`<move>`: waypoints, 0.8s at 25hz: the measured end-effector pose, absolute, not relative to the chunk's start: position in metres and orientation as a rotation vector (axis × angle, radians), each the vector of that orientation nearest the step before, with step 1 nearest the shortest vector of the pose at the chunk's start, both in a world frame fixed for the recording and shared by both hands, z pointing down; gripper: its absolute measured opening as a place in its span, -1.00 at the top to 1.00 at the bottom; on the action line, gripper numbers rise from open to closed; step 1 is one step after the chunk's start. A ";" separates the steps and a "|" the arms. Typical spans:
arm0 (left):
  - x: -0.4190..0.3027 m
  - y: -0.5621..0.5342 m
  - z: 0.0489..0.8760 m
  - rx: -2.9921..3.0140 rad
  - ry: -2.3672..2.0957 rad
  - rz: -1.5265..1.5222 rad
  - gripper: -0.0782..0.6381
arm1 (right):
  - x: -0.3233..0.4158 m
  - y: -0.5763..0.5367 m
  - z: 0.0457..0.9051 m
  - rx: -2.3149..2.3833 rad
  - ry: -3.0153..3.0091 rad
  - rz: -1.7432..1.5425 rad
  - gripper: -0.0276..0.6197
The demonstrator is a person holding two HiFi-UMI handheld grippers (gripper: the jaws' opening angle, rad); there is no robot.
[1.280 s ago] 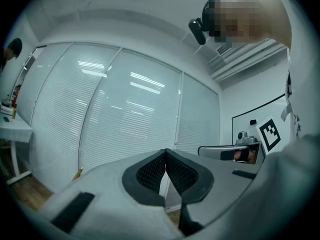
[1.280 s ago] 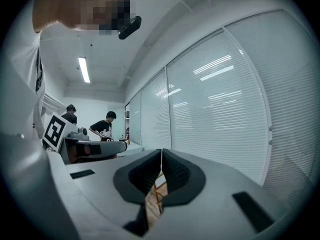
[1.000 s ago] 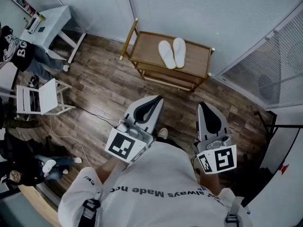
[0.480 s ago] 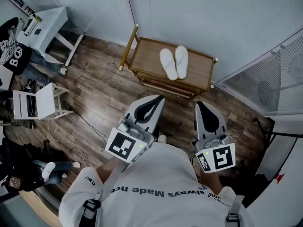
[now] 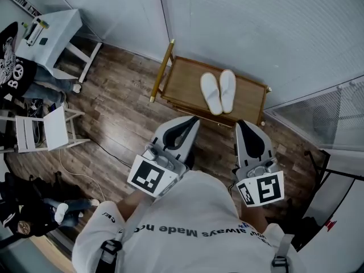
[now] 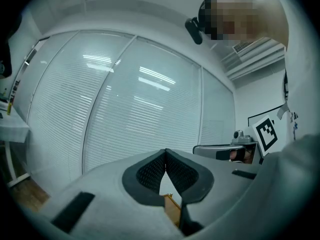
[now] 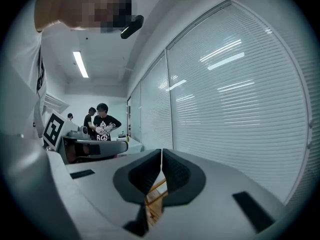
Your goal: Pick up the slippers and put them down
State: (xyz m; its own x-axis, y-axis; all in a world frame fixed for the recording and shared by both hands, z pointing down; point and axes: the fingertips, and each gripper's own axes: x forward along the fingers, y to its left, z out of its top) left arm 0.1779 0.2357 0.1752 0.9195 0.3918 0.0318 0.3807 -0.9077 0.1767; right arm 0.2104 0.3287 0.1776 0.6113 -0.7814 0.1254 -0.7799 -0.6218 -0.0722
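Two white slippers [image 5: 219,92] lie side by side on the top of a wooden shelf trolley [image 5: 182,78] against the blind-covered wall. My left gripper [image 5: 192,120] is held level in front of the trolley, its jaws shut with nothing between them; in the left gripper view its tips [image 6: 165,152] meet. To its right my right gripper [image 5: 241,124] is also shut and empty, with its tips [image 7: 161,152] touching in the right gripper view. Both stop short of the trolley's near edge. The slippers are hidden in both gripper views.
A white table [image 5: 54,30] and a white chair [image 5: 48,131] stand at the left, with people [image 5: 14,67] beside them. A cable [image 5: 96,152] trails over the wood floor. A glass partition [image 5: 324,112] closes the right side.
Both grippers have moved forward toward the trolley, which now lies closer and lower in the head view. Their jaws stayed shut.
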 end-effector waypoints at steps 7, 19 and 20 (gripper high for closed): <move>0.229 0.197 0.178 2.911 0.603 0.105 0.75 | 0.260 0.293 0.174 -2.831 1.338 -0.211 0.87; 0.281 0.213 0.183 2.905 0.642 0.116 0.75 | 0.312 0.309 0.177 -2.848 1.319 -0.185 0.87; 0.286 0.216 0.184 2.900 0.639 0.116 0.75 | 0.315 0.311 0.178 -2.845 1.330 -0.188 0.86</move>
State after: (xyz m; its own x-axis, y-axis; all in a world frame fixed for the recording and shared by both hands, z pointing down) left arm 0.2855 0.2162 0.1835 0.9052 0.4231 0.0391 0.4099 -0.8939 0.1814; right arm 0.3151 0.3109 0.1782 0.6356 -0.7641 0.1101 -0.7647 -0.6428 -0.0467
